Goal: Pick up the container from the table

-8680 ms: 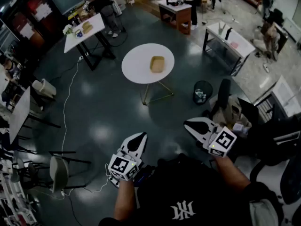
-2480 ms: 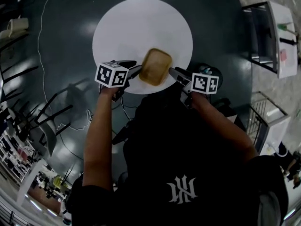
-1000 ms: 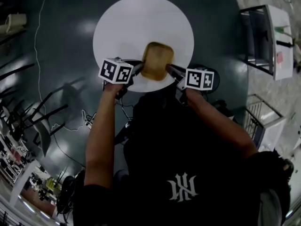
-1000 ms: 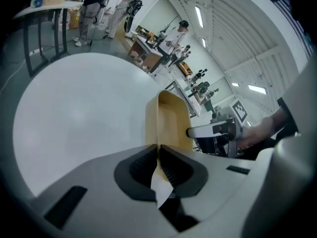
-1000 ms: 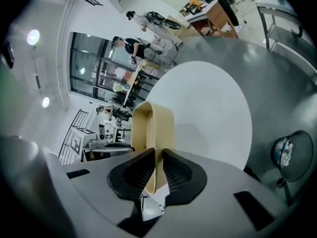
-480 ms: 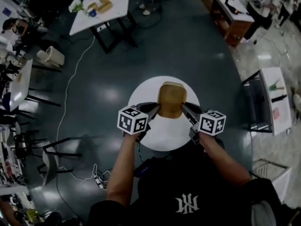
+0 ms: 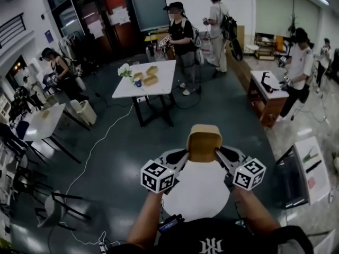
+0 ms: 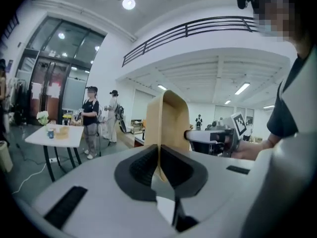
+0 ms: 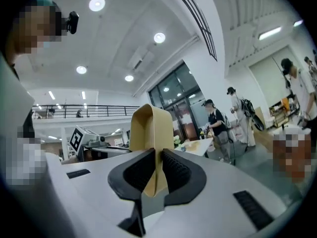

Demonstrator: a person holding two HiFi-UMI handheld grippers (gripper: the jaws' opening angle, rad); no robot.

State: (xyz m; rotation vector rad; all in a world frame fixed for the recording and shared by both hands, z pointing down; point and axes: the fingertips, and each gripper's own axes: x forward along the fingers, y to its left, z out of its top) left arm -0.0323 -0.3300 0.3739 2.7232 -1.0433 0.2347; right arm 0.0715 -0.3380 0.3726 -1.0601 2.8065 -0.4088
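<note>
Beyond my two grippers the hall opens out: people (image 7: pixel 183 30) stand around a long white table (image 7: pixel 145 78) on the dark floor (image 7: pixel 106 142), where a second ago the head view looked straight down and showed little besides the round white table (image 7: pixel 198 194). Back then the container (image 7: pixel 204 141) was low at that tabletop's near edge; now it hangs in the air, well clear of the surface, with the round table below and behind it. I judge the pick-up essentially done, with only a steady hold left to keep. My left gripper (image 7: pixel 180 155) has its jaws drawn narrow, pinching the thin left wall, and my right gripper (image 7: pixel 225 155) clamps the opposite wall the same way. Each gripper view shows the tan wall running straight between the ribbed pads. The container is a shallow, tan, paper-like tray with rounded corners, its hollow turned toward me, empty as far as I can see.
</note>
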